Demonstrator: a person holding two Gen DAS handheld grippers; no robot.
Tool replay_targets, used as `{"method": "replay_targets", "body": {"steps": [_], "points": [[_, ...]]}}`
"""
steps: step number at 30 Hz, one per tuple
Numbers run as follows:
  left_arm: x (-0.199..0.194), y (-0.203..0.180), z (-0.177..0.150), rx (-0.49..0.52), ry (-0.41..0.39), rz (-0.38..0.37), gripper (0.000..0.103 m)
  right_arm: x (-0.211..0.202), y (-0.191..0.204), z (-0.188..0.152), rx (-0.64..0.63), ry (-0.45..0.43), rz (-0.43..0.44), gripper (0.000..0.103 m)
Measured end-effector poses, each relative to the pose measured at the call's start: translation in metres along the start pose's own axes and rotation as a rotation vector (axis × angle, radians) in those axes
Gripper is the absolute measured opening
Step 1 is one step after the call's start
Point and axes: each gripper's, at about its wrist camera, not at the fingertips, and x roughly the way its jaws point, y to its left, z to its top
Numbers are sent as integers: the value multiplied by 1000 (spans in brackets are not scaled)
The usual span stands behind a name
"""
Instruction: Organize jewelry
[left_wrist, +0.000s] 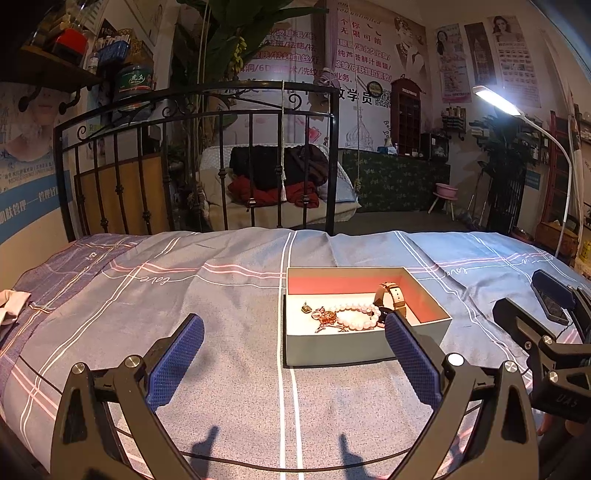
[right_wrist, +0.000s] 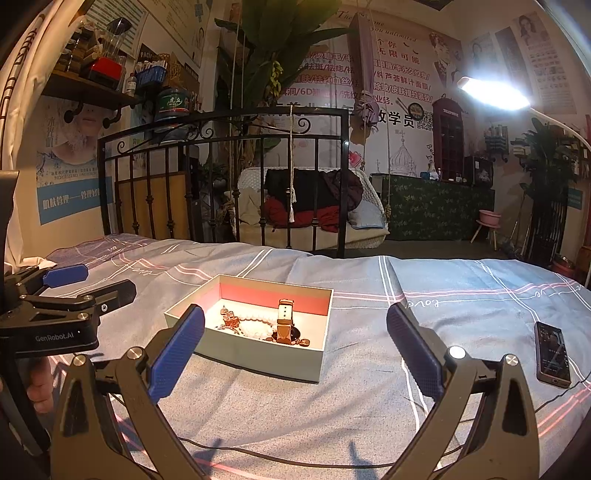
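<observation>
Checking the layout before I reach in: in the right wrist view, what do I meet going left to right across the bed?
Left gripper → open box holding jewelry → right gripper, open and empty → phone.

Both wrist views look low across the bed (left_wrist: 221, 295) (toward the headboard), sharing the box (right_wrist: 258, 354)

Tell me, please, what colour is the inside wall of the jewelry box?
Pink-red, clearest in the left wrist view of the box.

Bed (right_wrist: 369, 387): box (right_wrist: 258, 356), phone (right_wrist: 552, 352)
</observation>
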Motion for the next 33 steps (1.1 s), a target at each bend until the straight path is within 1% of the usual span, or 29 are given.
{"method": "replay_targets", "body": {"steps": [33], "points": [[7, -3, 1, 10, 27, -13, 97, 1, -2, -1, 0, 14, 3, 97]]}}
